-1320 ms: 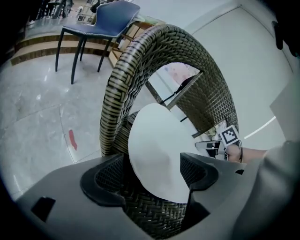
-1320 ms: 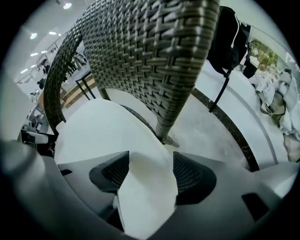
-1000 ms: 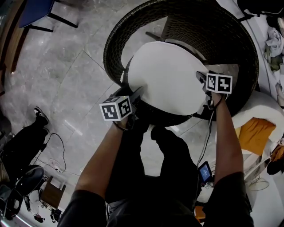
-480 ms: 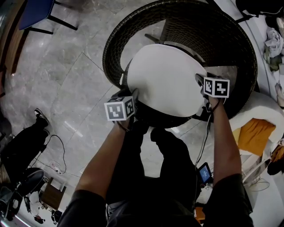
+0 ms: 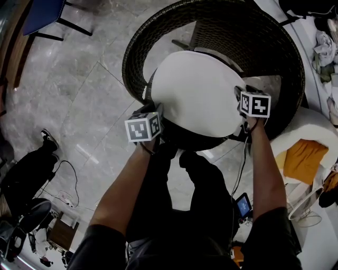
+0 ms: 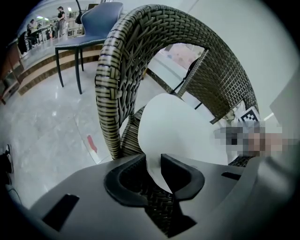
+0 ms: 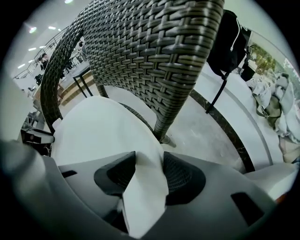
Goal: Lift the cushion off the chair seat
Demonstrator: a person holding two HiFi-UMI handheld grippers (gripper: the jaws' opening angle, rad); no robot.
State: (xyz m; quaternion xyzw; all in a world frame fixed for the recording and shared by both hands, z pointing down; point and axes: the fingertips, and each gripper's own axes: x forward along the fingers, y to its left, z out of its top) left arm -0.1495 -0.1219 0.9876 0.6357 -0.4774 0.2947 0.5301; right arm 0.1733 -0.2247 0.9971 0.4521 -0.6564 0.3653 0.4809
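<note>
A round white cushion [image 5: 195, 92] lies on the seat of a dark wicker tub chair [image 5: 211, 21]. My left gripper [image 5: 160, 112] is at the cushion's near left rim. Its jaws have just been closing, and in the left gripper view the thin cushion edge [image 6: 178, 126] runs between the pads of the left gripper [image 6: 153, 164], which pinch it. My right gripper [image 5: 237, 95] is at the right rim. Its jaws have just been closing too, and a thick fold of the cushion [image 7: 98, 126] fills the gap of the right gripper [image 7: 149, 161], touching both pads.
The wicker backrest [image 7: 154, 51] curves round the far side of the cushion. The person's legs stand just before the chair. A blue chair [image 5: 42, 13] is at the far left, an orange pad [image 5: 303, 158] on a white seat at right, and a phone [image 5: 244, 204] with cables lies on the floor.
Both grippers have edged in on the cushion's rim and their jaws have narrowed onto it. The cushion itself still lies on the seat in about the same place.
</note>
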